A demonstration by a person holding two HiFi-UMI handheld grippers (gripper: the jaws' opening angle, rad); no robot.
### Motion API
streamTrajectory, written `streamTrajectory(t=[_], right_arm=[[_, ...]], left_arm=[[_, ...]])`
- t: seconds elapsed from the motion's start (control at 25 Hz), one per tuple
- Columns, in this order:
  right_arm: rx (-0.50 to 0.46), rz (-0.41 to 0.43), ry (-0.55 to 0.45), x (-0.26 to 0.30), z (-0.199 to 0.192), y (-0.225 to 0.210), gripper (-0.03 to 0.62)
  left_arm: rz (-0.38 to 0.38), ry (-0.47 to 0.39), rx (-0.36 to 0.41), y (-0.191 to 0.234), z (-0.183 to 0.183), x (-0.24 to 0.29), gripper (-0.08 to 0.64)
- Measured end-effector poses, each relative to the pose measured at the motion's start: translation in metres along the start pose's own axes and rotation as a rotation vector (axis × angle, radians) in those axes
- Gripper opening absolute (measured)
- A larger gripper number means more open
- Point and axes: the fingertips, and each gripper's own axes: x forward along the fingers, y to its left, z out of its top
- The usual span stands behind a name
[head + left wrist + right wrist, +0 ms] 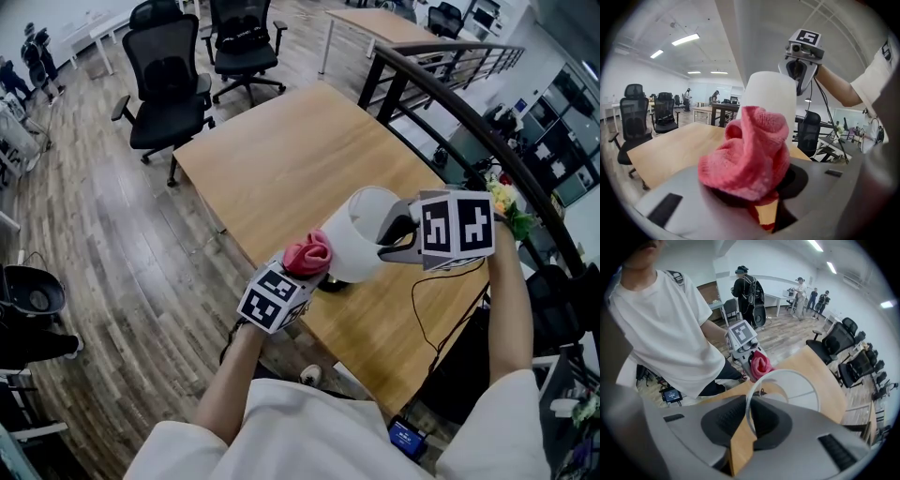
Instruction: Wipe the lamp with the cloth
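A lamp with a white shade (354,236) stands near the front edge of the wooden table (291,159). My right gripper (394,234) comes down from above and is shut on the shade's thin top rim (749,399), which runs between its pads. My left gripper (300,274) is shut on a bunched pink cloth (309,253). It holds the cloth against the lower left side of the shade, just above the dark lamp base (330,283). In the left gripper view the cloth (750,154) fills the jaws, with the shade (771,96) right behind it.
A black cable (433,323) trails from the lamp across the table to its front right edge. Two black office chairs (169,84) stand on the floor beyond the table's far left side. A dark railing (469,117) and some flowers (506,202) are to the right.
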Motion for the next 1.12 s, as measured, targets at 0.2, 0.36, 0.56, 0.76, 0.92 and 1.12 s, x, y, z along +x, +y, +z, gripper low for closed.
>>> streamTrajectory(t=[0.2, 0.36, 0.56, 0.76, 0.92, 1.12], right_arm=[[-0.062, -0.082, -0.067, -0.007, -0.002, -0.005, 0.126], [-0.071, -0.117, -0.05, -0.016, -0.011, -0.008, 0.163], [-0.081, -0.143, 0.04, -0.017, -0.034, -0.017, 0.156], [-0.099, -0.166, 0.034, -0.017, -0.036, -0.018, 0.153], [-0.08, -0.164, 0.022, -0.016, -0.032, -0.017, 0.142], [-0.066, -0.169, -0.009, -0.014, -0.03, -0.019, 0.133]], left_arm=[[0.011, 0.045, -0.015, 0.007, -0.02, 0.002, 0.14], [0.028, 0.001, -0.004, 0.006, -0.002, -0.018, 0.14], [0.019, -0.143, 0.051, -0.016, 0.065, -0.049, 0.147], [0.036, -0.173, 0.179, -0.042, 0.11, -0.054, 0.147], [0.061, -0.143, 0.239, -0.046, 0.118, -0.045, 0.147], [0.064, -0.144, 0.199, -0.037, 0.114, -0.038, 0.146]])
